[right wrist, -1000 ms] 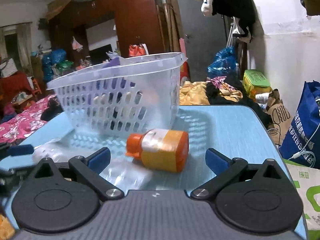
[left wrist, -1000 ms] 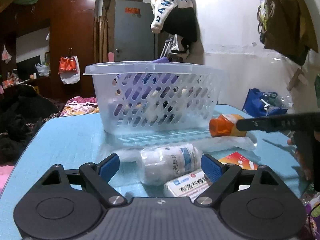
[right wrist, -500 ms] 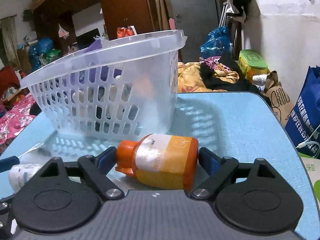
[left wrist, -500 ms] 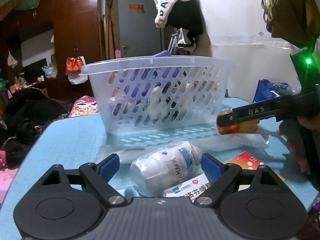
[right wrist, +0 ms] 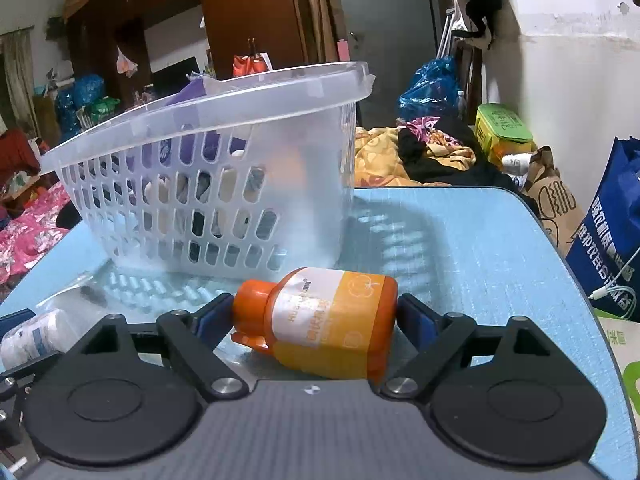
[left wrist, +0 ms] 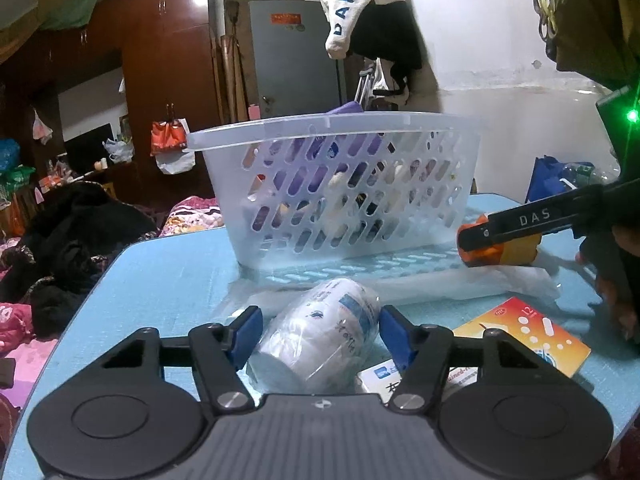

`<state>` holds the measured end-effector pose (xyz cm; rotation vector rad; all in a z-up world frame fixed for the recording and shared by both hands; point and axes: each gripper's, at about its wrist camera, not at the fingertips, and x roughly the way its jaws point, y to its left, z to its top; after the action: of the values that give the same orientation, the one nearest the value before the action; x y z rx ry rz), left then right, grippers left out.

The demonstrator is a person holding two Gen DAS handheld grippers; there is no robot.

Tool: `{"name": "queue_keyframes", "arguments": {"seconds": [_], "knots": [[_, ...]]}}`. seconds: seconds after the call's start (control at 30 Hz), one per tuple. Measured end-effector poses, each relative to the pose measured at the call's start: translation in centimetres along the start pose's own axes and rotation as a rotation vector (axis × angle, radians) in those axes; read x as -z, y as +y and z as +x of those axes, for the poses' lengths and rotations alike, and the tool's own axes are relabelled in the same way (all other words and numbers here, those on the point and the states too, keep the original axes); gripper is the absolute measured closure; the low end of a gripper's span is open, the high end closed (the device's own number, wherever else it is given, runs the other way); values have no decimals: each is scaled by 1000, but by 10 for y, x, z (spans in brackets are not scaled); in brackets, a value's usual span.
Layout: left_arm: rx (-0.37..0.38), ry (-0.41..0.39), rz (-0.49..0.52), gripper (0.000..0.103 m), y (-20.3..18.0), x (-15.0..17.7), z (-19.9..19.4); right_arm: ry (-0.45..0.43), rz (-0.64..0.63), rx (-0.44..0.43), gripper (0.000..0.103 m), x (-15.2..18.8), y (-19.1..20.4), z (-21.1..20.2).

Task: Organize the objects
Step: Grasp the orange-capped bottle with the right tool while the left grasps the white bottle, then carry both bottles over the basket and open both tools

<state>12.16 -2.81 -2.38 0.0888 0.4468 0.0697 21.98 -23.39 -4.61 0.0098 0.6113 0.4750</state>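
Lying on its side on the blue table (right wrist: pixel 480 248), the orange bottle (right wrist: pixel 328 320) sits between the blue pads of the right gripper (right wrist: pixel 316 320); one pad meets the cap end and the other the base, so the claw is pinching the bottle end to end. Just behind it stands the clear plastic basket (right wrist: pixel 208 184), already holding purple and pale items behind its slotted wall.

The left gripper (left wrist: pixel 318 330) frames a white bottle wrapped in clear plastic (left wrist: pixel 324 336), also on its side on the table. Its pads sit close on both flanks of the wrapping, though whether they truly press the bottle or only bracket it is hard to tell from this angle. A white medicine box (left wrist: pixel 384 380) lies partly under the right-hand finger, and an orange and yellow box (left wrist: pixel 528 340) rests just beside it. Farther right, the other gripper's black finger crosses the orange bottle in front of the basket.
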Motion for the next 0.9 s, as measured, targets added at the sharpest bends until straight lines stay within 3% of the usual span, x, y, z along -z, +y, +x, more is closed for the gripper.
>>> {"name": "queue_keyframes", "arguments": {"seconds": [0.4,0.9], "knots": [[29,-88,-26,40,20,-2,-19,-89,-31,3,14,2,6,-13],[36,-130,-75,41,43,-7,-30,-223,-45,-16,14,0,2,-44]]}}
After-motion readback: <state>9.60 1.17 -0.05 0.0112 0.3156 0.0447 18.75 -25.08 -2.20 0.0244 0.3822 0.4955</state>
